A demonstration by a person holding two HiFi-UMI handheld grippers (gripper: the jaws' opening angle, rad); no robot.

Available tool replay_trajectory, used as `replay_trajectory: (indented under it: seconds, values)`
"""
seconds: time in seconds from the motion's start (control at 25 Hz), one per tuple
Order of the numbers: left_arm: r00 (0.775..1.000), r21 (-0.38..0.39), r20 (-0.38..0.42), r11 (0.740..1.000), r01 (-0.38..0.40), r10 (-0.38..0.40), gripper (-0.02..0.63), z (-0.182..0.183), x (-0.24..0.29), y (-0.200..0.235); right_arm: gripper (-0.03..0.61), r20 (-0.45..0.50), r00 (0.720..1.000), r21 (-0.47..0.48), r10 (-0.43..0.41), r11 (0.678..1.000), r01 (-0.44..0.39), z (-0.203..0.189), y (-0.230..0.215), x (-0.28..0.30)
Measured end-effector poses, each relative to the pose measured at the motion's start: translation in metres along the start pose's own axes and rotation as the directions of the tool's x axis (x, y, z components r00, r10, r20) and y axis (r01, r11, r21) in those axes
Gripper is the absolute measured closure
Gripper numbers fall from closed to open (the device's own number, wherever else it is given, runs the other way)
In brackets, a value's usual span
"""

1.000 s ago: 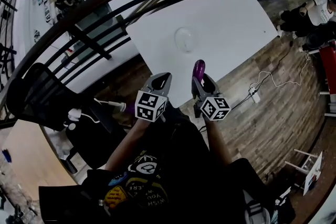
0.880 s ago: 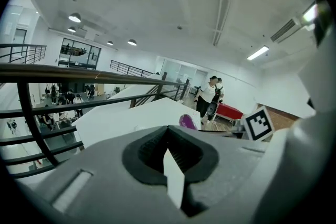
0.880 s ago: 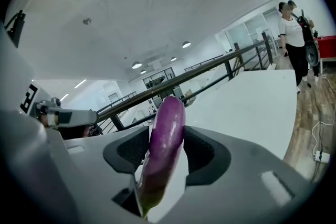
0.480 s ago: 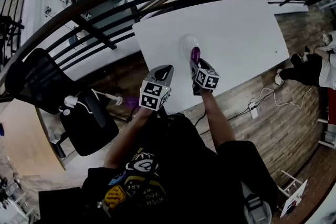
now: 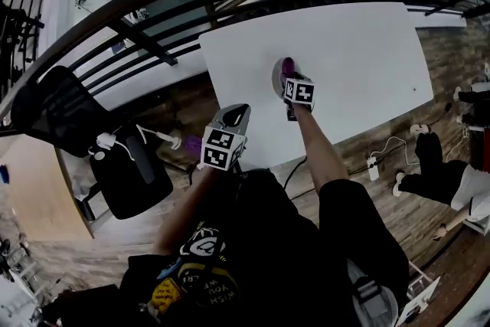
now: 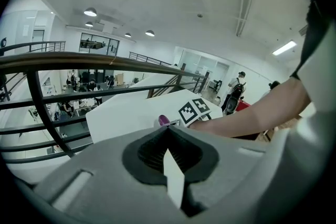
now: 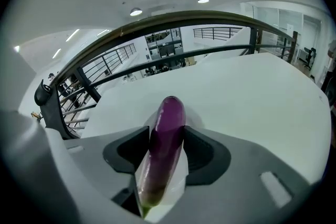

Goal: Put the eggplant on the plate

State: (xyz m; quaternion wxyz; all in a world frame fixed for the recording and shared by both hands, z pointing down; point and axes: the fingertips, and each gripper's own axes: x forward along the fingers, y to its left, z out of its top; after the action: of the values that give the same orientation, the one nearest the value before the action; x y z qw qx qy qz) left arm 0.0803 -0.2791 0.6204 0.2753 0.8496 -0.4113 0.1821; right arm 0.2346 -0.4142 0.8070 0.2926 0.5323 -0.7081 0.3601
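My right gripper (image 5: 289,76) is shut on a long purple eggplant (image 5: 288,67), which sticks out forward between its dark pads (image 7: 198,150). In the head view the eggplant's tip hangs over a small pale round plate (image 5: 274,80) near the middle of the white table (image 5: 360,50). The right gripper view shows the eggplant (image 7: 167,128) pointing down at the table top. My left gripper (image 5: 239,112) hovers at the table's near edge with its jaws shut and nothing in them (image 6: 168,131). From the left gripper view I see the eggplant's tip (image 6: 164,120) and the right gripper's marker cube (image 6: 192,110).
A black curved railing (image 5: 153,50) runs behind and to the left of the table. A black chair (image 5: 53,119) stands at the left, with a white plug and cable (image 5: 107,142) beside it. A power strip (image 5: 373,165) lies on the wooden floor at right, near a person (image 5: 444,180).
My right gripper has carried the eggplant forward from the table's near edge to above the plate and tipped downward. My left gripper has dropped a little near the table edge.
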Motion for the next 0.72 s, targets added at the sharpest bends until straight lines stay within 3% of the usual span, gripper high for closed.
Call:
replay_trajectory:
  seconds: [0.32, 0.48, 0.6, 0.72]
  values:
    - [1.000, -0.004, 0.011, 1.000, -0.002, 0.003, 0.609, 0.012, 0.008, 0.006, 0.364, 0.006, 1.000, -0.020, -0.006, 1.000, 0.007, -0.006, -0.001, 0.011]
    - [1.000, 0.002, 0.008, 1.000, 0.017, -0.017, 0.609, 0.015, 0.013, 0.002, 0.316, 0.155, 0.988, 0.089, 0.013, 0.996, -0.027, 0.003, -0.004, -0.023]
    - [0.999, 0.005, 0.016, 1.000, 0.029, -0.030, 0.609, 0.020, 0.013, 0.001, 0.330, 0.298, 0.954, 0.208, 0.017, 0.975, -0.082, -0.003, 0.002, -0.083]
    - [0.998, 0.015, 0.036, 0.999, 0.043, -0.043, 0.610, 0.027, 0.007, -0.003, 0.371, 0.389, 0.921, 0.270, 0.019, 0.953, -0.134, -0.029, 0.016, -0.145]
